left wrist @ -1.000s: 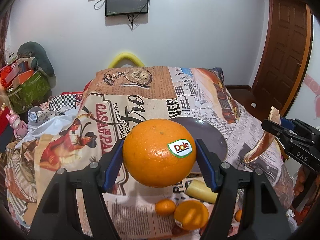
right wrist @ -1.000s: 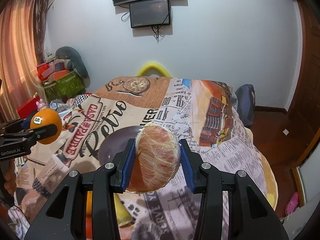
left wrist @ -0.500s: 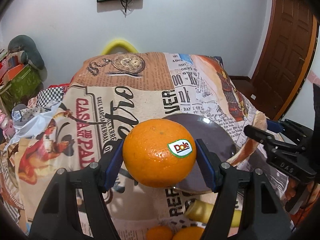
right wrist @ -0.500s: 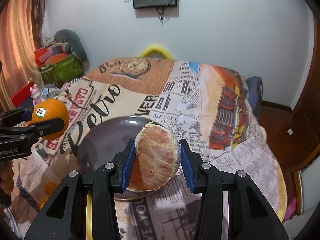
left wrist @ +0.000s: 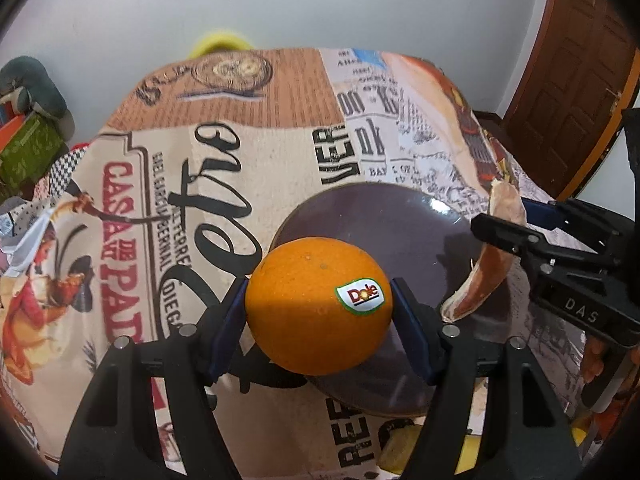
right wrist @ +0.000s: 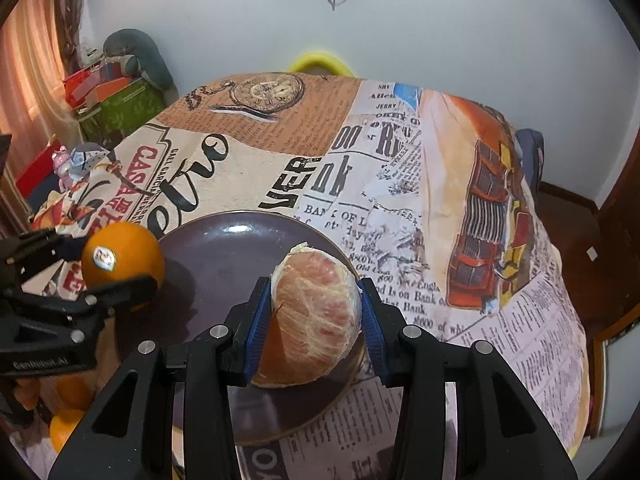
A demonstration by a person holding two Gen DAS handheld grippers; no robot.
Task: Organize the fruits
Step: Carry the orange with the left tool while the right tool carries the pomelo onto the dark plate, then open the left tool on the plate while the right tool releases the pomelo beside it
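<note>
My left gripper [left wrist: 319, 312] is shut on a large orange [left wrist: 318, 305] with a Dole sticker and holds it over the near left rim of a dark purple plate [left wrist: 384, 216]. In the right wrist view the orange [right wrist: 122, 254] hangs at the plate's left edge. My right gripper [right wrist: 315, 316] is shut on a peeled pomelo wedge [right wrist: 314, 314] above the plate's [right wrist: 216, 264] near right part. In the left wrist view the wedge [left wrist: 490, 264] and right gripper [left wrist: 500, 240] are over the plate's right rim.
The table wears a cloth printed with newspaper and retro art [right wrist: 360, 152]. Small oranges [right wrist: 66, 428] lie near the front left; a yellow fruit [left wrist: 396, 444] lies in front of the plate. A yellow chair back [right wrist: 318, 62] stands behind the table, clutter [right wrist: 116, 96] at left.
Both grippers have moved forward and down toward the plate with their fruit. The orange and the wedge now hang over the plate's edges, closer to each other.
</note>
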